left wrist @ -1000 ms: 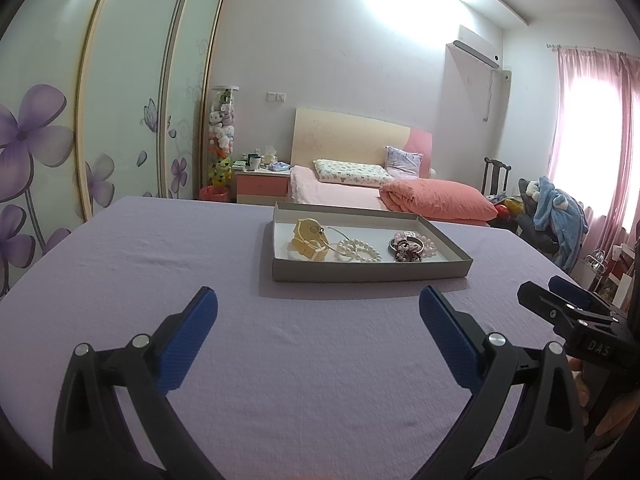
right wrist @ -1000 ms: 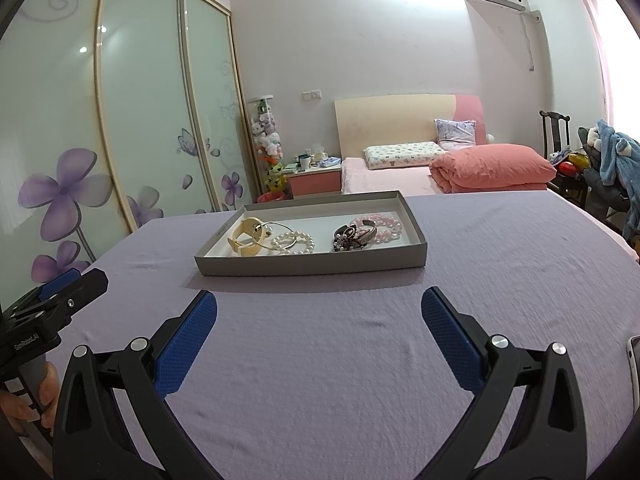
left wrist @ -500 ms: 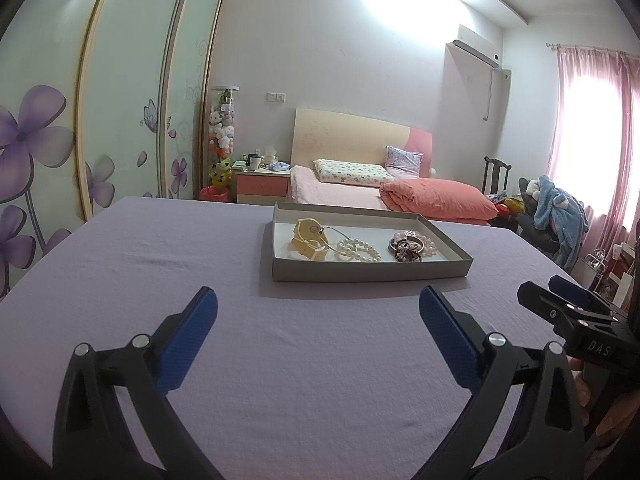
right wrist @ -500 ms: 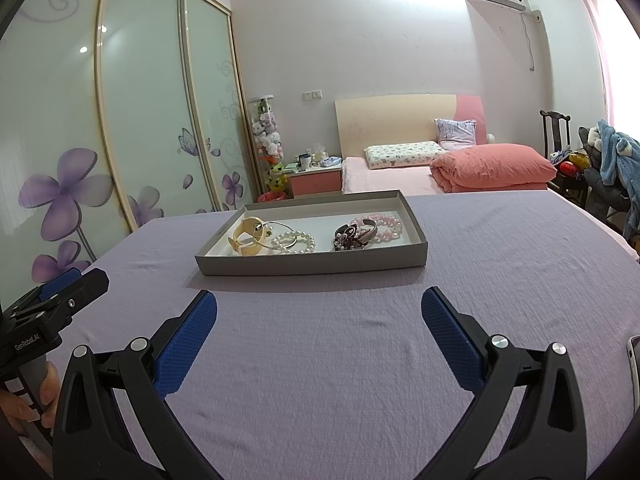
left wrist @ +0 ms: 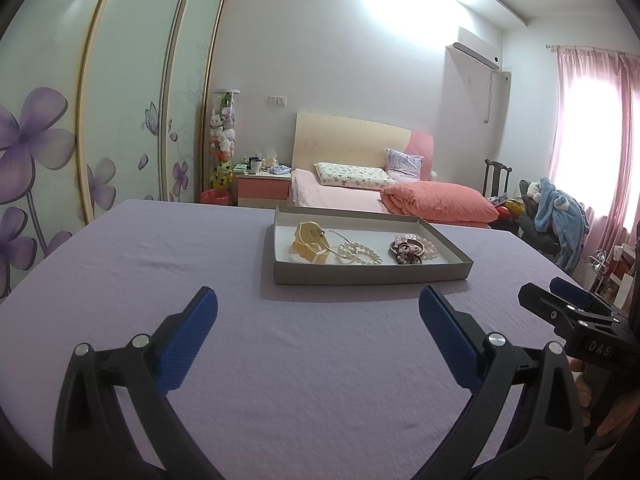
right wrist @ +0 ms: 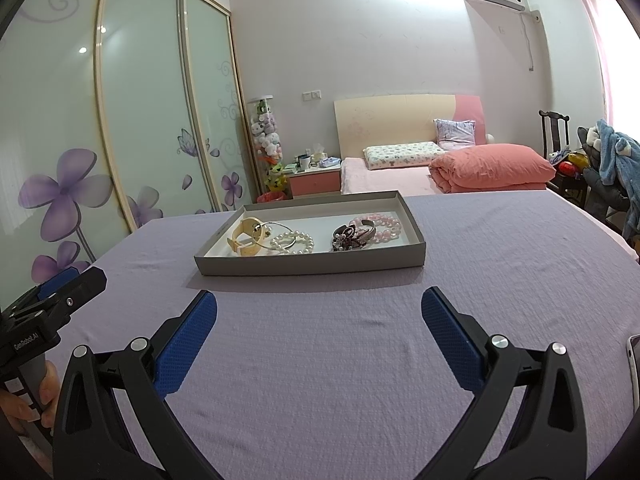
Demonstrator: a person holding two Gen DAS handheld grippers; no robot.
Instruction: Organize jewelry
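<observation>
I am holding my left gripper and my right gripper low over the lavender table, both with fingers spread wide apart and gripping nothing. The grey tray is sitting toward the table's far edge, well apart from both, carrying a cream watch, a pearl bracelet, a dark bangle cluster and pink beads.

On the lilac-covered desk a shallow grey tray holds a cream watch, a pearl bracelet, dark trinkets and pink beads, while the right gripper hovers nearer the camera, fingers spread wide, the left gripper alongside.
</observation>
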